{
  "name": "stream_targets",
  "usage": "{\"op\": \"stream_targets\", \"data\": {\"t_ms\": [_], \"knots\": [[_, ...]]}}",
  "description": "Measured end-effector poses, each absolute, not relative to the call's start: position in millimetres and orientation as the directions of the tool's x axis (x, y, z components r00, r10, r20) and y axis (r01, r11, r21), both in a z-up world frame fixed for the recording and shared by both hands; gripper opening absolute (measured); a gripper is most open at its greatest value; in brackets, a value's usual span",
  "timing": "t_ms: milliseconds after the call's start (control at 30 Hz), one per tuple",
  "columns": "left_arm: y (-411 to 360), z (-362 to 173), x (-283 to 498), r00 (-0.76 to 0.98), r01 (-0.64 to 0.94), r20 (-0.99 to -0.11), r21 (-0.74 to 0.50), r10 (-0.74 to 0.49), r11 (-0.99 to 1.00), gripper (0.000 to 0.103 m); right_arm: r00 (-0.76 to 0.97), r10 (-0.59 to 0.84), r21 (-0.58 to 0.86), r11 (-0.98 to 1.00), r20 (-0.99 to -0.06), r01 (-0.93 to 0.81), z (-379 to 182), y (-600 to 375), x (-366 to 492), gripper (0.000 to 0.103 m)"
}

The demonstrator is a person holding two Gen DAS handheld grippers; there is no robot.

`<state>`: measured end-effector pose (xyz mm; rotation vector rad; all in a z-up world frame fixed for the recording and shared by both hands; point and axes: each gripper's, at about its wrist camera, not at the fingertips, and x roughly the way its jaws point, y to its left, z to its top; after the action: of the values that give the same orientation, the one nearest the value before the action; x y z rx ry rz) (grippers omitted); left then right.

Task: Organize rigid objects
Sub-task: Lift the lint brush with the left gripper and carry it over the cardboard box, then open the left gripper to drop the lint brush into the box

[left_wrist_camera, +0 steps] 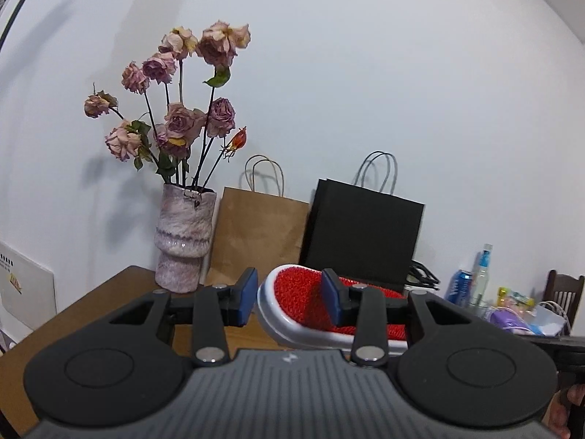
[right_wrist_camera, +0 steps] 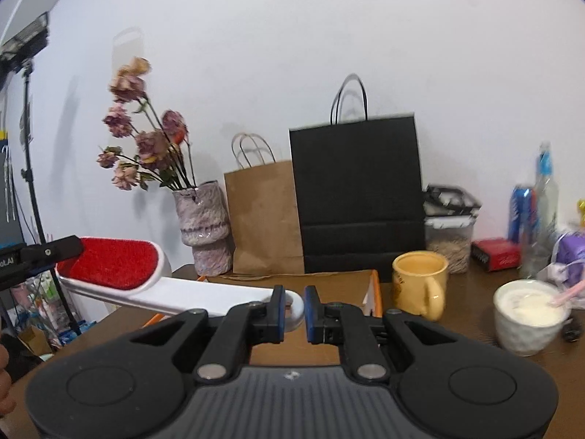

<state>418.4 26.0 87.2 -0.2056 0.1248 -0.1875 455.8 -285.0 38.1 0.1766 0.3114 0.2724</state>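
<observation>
Lint brush (right_wrist_camera: 120, 272), red-faced with a white handle, carried clear above the bench (right_wrist_camera: 457, 325) between our two tools. We hold it at both ends so it stays level and cannot swing: the left tool (left_wrist_camera: 290, 298) is partly closed across the red head, its blue pads either side of it, and the right tool (right_wrist_camera: 292, 309) is clamped tight on the rounded handle tip. In the right wrist view the left tool appears at the far left, on the head. Beneath and beyond lie a cardboard box (right_wrist_camera: 329, 278), a yellow mug (right_wrist_camera: 420, 281) and a white cup (right_wrist_camera: 530, 314); we judge the box a likely destination. A vase (left_wrist_camera: 182, 241) and paper bags (left_wrist_camera: 362, 234) stand against the wall.
</observation>
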Motion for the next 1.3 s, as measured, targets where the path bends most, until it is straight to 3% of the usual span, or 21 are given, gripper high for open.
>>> {"op": "stream_targets", "data": {"t_ms": [167, 300, 767, 1033, 1300], "knots": [[23.7, 87.2, 478.3, 0.967, 0.171, -0.149, -0.212, -0.205, 0.962, 0.038, 0.896, 0.305, 0.265, 0.938, -0.324, -0.223, 30.6, -287.0, 517.1, 0.011], [25.2, 86.2, 530.3, 0.954, 0.160, -0.214, -0.237, -0.212, 0.958, 0.038, 0.848, 0.362, 0.389, 0.898, -0.387, -0.206, 22.5, -299.2, 578.6, 0.011], [42.2, 16.6, 685.7, 0.775, 0.042, -0.588, -0.318, -0.232, 0.947, 0.038, 0.699, 0.291, 0.287, 0.949, -0.653, -0.127, -28.2, -275.7, 718.2, 0.011], [16.2, -5.6, 719.7, 0.690, 0.042, -0.711, -0.148, -0.135, 0.988, 0.037, 0.618, 0.234, 0.175, 0.972, -0.751, -0.155, -57.8, -250.8, 748.9, 0.009], [6.9, -10.0, 712.7, 0.688, 0.038, -0.719, -0.099, -0.098, 0.994, 0.039, 0.614, 0.178, 0.086, 0.981, -0.769, -0.176, -51.1, -237.8, 744.2, 0.014]]}}
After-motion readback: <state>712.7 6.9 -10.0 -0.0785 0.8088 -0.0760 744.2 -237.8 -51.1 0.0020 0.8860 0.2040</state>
